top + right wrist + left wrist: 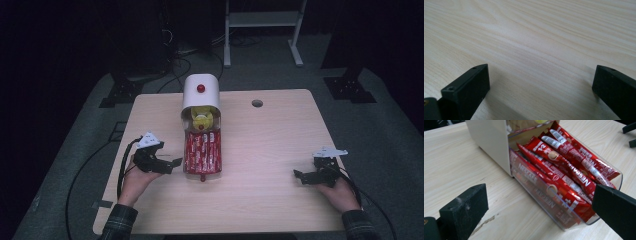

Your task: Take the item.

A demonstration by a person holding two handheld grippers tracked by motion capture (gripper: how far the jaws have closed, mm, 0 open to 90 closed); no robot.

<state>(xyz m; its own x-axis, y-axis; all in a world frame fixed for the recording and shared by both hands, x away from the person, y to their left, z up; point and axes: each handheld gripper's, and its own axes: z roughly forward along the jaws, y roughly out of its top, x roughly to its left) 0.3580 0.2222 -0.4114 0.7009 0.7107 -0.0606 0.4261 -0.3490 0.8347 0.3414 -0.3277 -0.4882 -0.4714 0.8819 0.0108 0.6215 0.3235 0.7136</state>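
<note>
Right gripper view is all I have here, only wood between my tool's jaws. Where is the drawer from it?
Observer: The clear drawer is pulled out of the white box at the table's middle, well left of the right tool.
Operator: What is inside?
Observer: Red Nescafe sticks, lying lengthwise.
Operator: And the other tool?
Observer: The left tool sits open beside the drawer's left wall.
</note>
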